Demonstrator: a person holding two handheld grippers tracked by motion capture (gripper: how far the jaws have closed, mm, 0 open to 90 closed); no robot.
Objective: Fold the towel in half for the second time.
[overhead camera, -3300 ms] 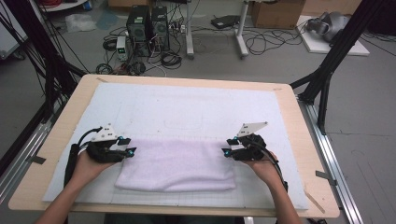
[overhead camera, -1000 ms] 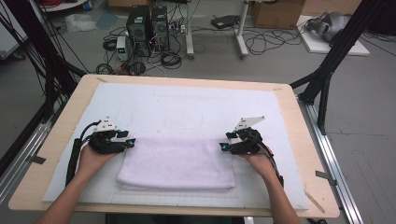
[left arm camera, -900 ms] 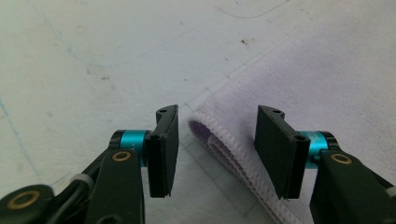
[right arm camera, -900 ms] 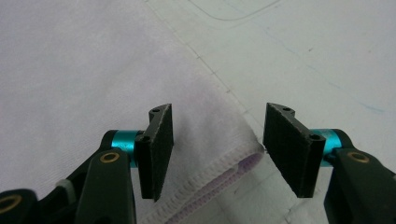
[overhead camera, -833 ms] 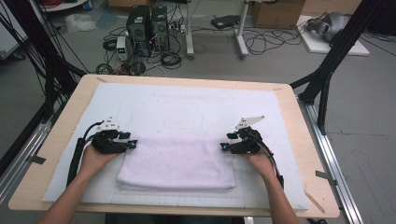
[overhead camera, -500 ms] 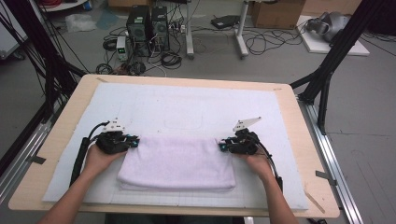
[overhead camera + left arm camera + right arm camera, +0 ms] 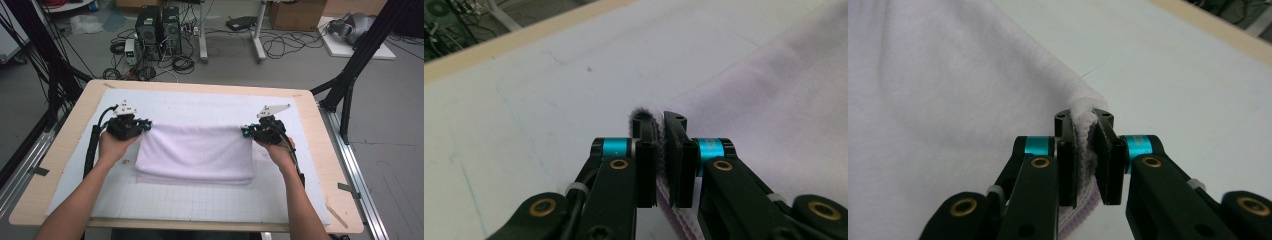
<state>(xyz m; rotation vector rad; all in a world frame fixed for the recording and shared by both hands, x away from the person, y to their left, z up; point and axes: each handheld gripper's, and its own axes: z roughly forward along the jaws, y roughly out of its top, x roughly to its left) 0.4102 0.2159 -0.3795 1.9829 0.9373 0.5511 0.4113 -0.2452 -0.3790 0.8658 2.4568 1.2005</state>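
Observation:
A pale lilac towel (image 7: 195, 152) lies folded in layers on the white gridded mat (image 7: 200, 200). My left gripper (image 7: 146, 125) is shut on the towel's far left corner, and my right gripper (image 7: 245, 131) is shut on its far right corner. In the left gripper view the towel's edge (image 7: 661, 165) is pinched between the black jaws of the left gripper (image 7: 660, 122). The right gripper view shows the towel's corner (image 7: 1084, 117) bunched in the right gripper (image 7: 1084, 120), with the cloth (image 7: 948, 90) spreading to the left.
The mat covers a wooden table (image 7: 55, 150) with bare wood at its edges. Beyond the far edge stand computer towers (image 7: 157, 25) and cables on the floor. A black frame leg (image 7: 350, 75) rises at the right.
Both grippers have carried the towel's edge away from the person, over the lower layers, so the towel now reaches farther up the mat.

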